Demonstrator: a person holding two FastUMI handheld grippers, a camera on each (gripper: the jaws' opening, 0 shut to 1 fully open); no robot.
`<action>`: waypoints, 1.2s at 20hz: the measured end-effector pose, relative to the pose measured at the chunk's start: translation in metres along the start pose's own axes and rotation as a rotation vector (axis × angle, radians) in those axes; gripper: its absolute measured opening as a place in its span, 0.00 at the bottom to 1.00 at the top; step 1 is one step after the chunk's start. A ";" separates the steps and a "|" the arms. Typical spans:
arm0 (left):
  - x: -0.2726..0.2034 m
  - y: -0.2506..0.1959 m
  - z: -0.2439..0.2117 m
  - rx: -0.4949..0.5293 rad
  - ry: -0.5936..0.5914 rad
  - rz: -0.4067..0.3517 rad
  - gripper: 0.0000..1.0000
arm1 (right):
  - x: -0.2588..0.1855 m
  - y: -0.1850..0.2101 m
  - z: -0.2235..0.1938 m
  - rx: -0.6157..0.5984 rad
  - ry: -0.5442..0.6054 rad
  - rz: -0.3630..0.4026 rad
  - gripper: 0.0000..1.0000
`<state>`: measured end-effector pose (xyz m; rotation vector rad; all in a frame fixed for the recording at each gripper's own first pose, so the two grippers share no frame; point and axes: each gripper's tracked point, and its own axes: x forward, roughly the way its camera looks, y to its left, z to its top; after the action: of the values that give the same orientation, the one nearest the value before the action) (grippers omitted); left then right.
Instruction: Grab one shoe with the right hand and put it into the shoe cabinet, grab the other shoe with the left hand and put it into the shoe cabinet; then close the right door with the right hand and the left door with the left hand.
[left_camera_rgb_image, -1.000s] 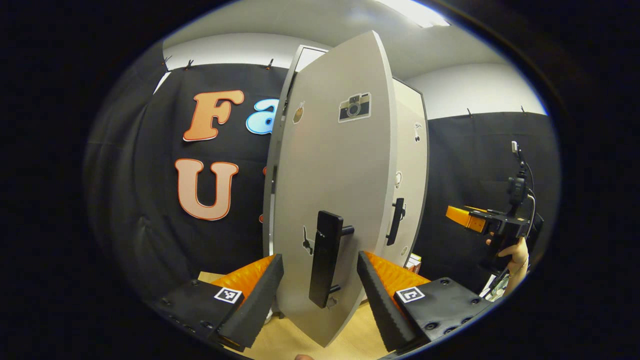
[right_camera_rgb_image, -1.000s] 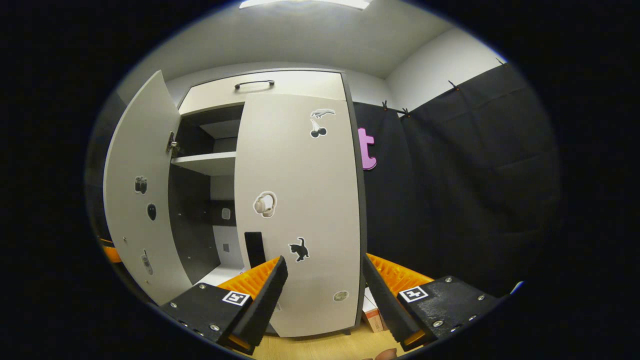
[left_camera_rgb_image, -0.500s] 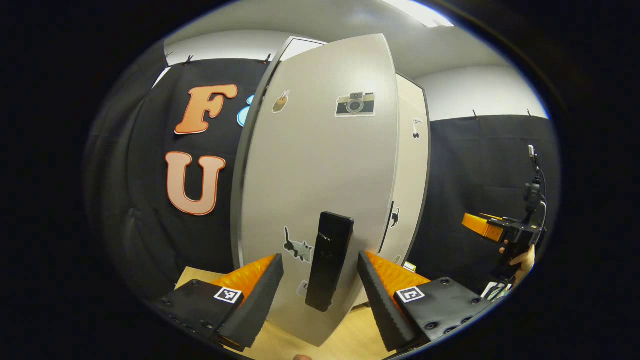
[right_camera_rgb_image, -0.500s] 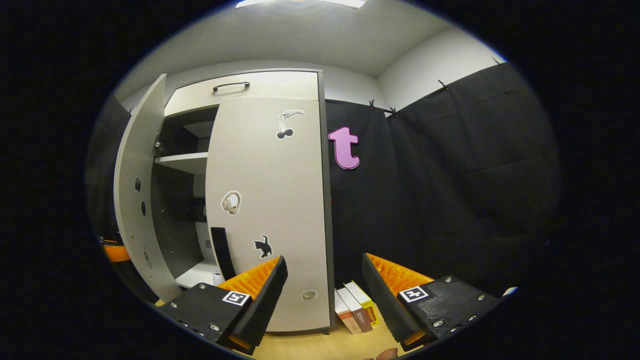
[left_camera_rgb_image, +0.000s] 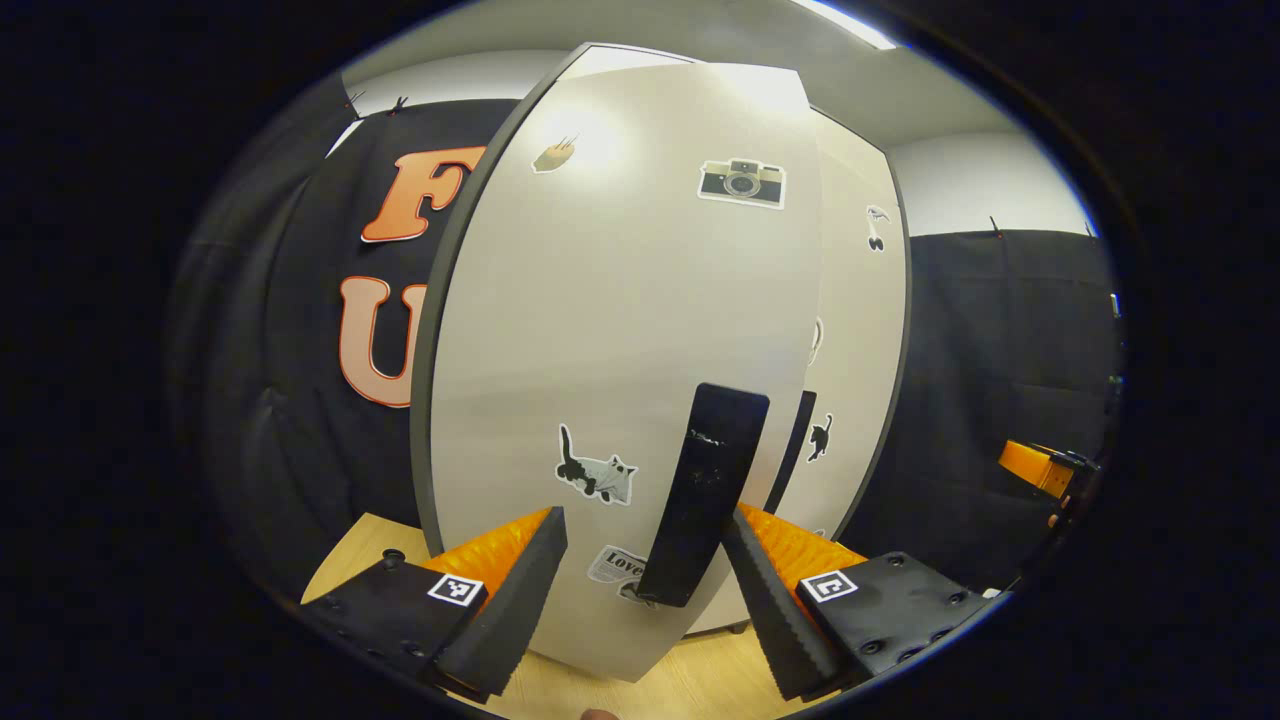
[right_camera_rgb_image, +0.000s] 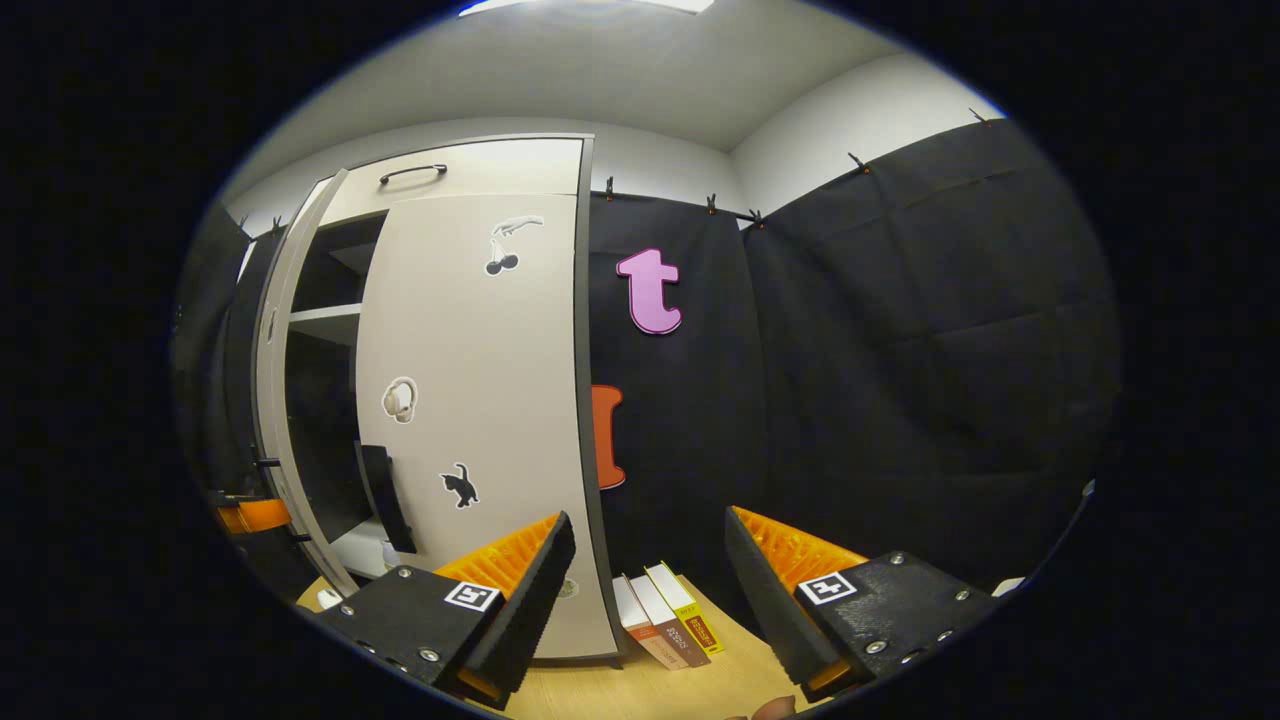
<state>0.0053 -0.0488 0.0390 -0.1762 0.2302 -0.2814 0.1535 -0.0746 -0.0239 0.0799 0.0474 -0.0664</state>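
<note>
The shoe cabinet's left door (left_camera_rgb_image: 620, 300) stands close in front of me in the left gripper view, swung most of the way shut. Its black handle (left_camera_rgb_image: 705, 490) hangs between the fingers of my open left gripper (left_camera_rgb_image: 643, 530); I cannot tell whether a finger touches it. Behind it, the right door (left_camera_rgb_image: 865, 330) lies shut. My right gripper (right_camera_rgb_image: 648, 520) is open, holds nothing, and sits back from the right door (right_camera_rgb_image: 470, 350), pointing at the wall beside it. In the right gripper view the left door (right_camera_rgb_image: 270, 400) is edge-on, with a dark gap and shelves behind it. The shoes are hidden.
Three books (right_camera_rgb_image: 665, 620) stand on the wooden floor (right_camera_rgb_image: 700, 690) by the cabinet's right side. A drawer front with a handle (right_camera_rgb_image: 410, 172) tops the cabinet. Black cloth walls close in on both sides. The right gripper (left_camera_rgb_image: 1040, 468) shows at the far right of the left gripper view.
The left door has swung steadily toward shut with my left gripper following at its handle. My right gripper has drawn back and turned right, away from the shut right door.
</note>
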 end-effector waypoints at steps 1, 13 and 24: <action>0.005 -0.001 -0.002 0.003 0.002 0.011 0.99 | 0.001 -0.004 -0.001 -0.001 0.003 -0.004 0.93; 0.043 -0.012 0.004 0.081 -0.018 0.095 0.97 | 0.024 -0.010 -0.016 -0.012 0.038 0.032 0.93; 0.060 -0.027 0.008 0.088 0.040 0.136 0.97 | 0.048 0.045 -0.007 -0.030 0.067 0.197 0.93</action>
<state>0.0566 -0.0906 0.0397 -0.0675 0.2674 -0.1596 0.2039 -0.0325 -0.0294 0.0566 0.1072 0.1339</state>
